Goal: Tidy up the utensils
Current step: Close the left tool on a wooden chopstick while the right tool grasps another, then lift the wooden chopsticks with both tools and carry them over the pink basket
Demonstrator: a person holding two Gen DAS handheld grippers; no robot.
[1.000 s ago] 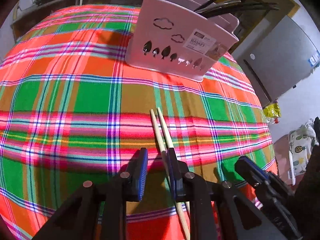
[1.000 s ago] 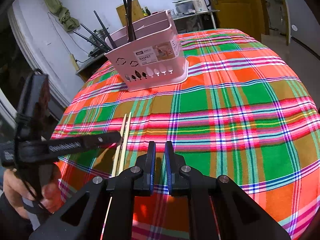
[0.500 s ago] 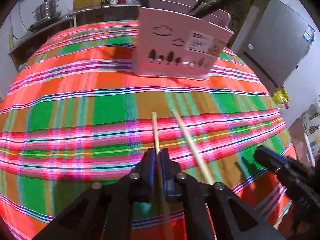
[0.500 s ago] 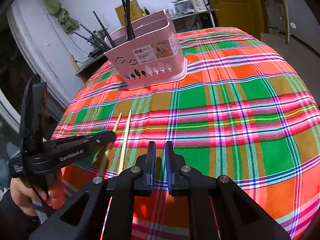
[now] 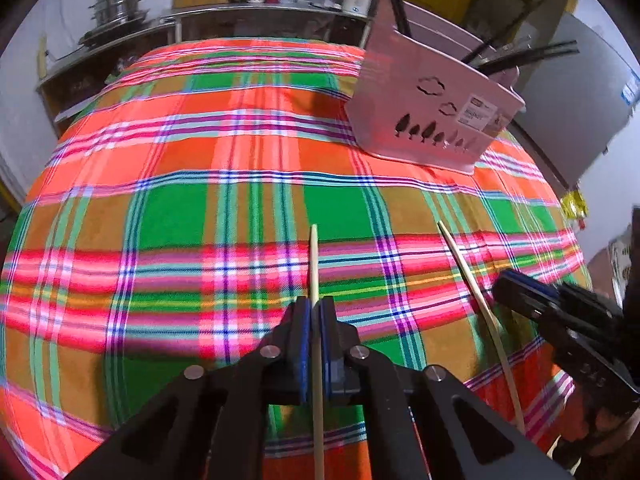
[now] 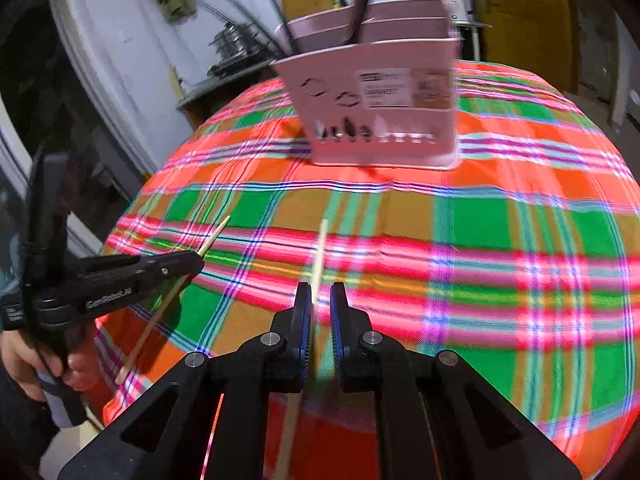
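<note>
Left chopstick [image 5: 314, 264]: we see it clamped in our closed left tongs [image 5: 315, 312], tip toward the pink basket [image 5: 424, 108].
Right chopstick [image 6: 319, 256]: it runs lengthwise between our slightly parted right tongs [image 6: 321, 300], whose jaws have just been opening; grip unclear.

Both tools are built from matte black plastic. On the left gripper [image 5: 315, 312], two angular arms with triangular cut-outs are joined by four round silver screw heads, and the fingers [image 5: 302, 332] are lined with ribbed blue pads. The same black frame, silver screws and blue-lined fingers [image 6: 303, 320] are seen on the right gripper [image 6: 321, 300]. White lettering, "GenRobot.AI", is printed along the side of the left tool. A bluish sleeve edge is glimpsed above the hand [image 6: 24, 354], blurred.
</note>
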